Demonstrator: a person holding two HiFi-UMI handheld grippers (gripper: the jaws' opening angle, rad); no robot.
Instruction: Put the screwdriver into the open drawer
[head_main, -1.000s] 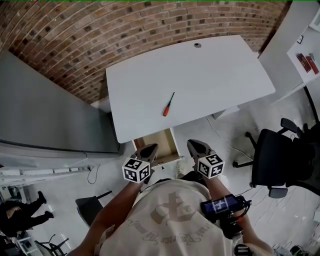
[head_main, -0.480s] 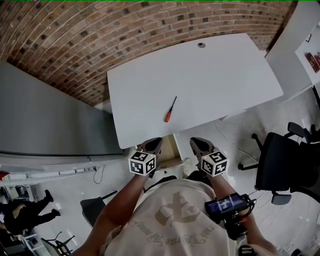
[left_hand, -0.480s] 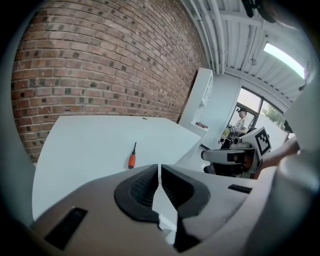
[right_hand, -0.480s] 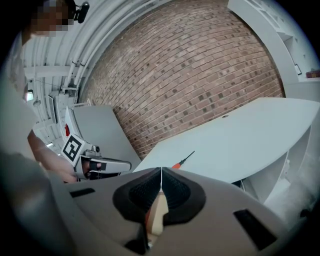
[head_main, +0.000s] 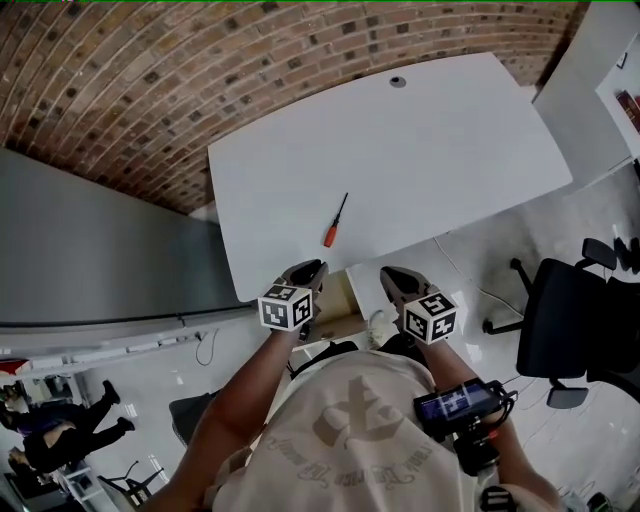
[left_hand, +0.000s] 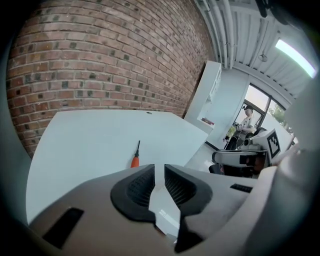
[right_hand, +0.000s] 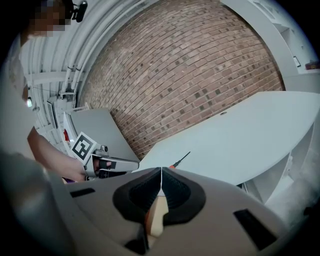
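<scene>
Brick wall (head_main: 150, 90): runs along the far edge of the scene behind the desk.

White table (head_main: 430, 150): top surface bare apart from one tool; a small round fitting sits near its far edge.

Grey panel (head_main: 80, 250): stands to the left of the table.

Black office chair (head_main: 565, 320): on the floor to the right, well apart from the table.

Person: pale printed shirt (head_main: 350, 430) at the bottom of the head view, both arms reaching toward the table's near edge.

Open drawer (head_main: 345, 300): wooden, pulled out from under the near edge of the table, between the two grippers.

Left gripper (head_main: 308, 272): held at the near table edge, just left of the drawer. Its jaws have just been opening and now stand a narrow gap apart. Nothing is between them.

Right gripper (head_main: 395, 275): held just right of the drawer. Its own view shows the jaws (right_hand: 161, 172) closed tip to tip, with nothing gripped.

Screwdriver (head_main: 333, 222): orange handle, dark shaft, lying flat on the table near its front edge, shaft pointing away from the person. It is beyond the left gripper, apart from both grippers and outside the drawer.
</scene>
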